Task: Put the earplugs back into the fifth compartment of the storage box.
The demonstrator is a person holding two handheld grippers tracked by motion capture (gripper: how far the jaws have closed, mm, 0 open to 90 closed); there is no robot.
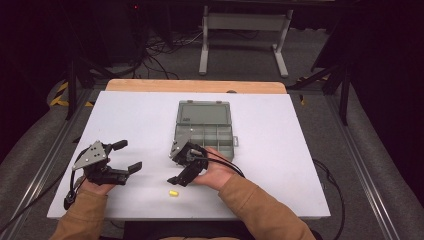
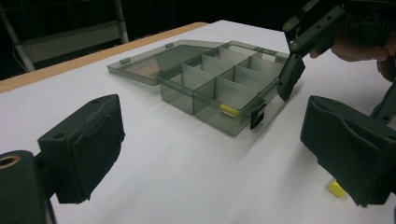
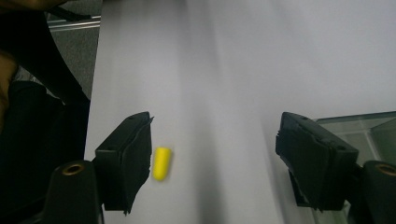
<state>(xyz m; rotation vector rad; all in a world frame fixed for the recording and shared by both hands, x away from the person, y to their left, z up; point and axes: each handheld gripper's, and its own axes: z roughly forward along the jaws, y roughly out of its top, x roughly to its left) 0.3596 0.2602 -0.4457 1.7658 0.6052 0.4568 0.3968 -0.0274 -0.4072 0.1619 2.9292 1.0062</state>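
Bench: white bench (image 1: 280, 150) with a wooden strip along its far edge, grey carpet and dark metal stands behind.
Earplug: a small yellow foam piece, probably an earplug (image 1: 173, 193), lies loose on the bench near the front edge, between the two hands.
Right tool: right tool (image 1: 186, 167) hangs just above and behind the earplug, jaws spread wide and empty; in the right gripper view the earplug (image 3: 161, 163) sits just beside one jaw, a little blurred, so contact is unclear.
Left tool: left tool (image 1: 120, 157) is off to the left, well apart from the earplug, jaws wide apart, gripping nothing.
Organizer box: a grey translucent compartment box (image 1: 220, 136) lies open mid-bench, lid flat behind it.
Inside: a second yellow piece (image 2: 229, 109) rests in a front compartment.
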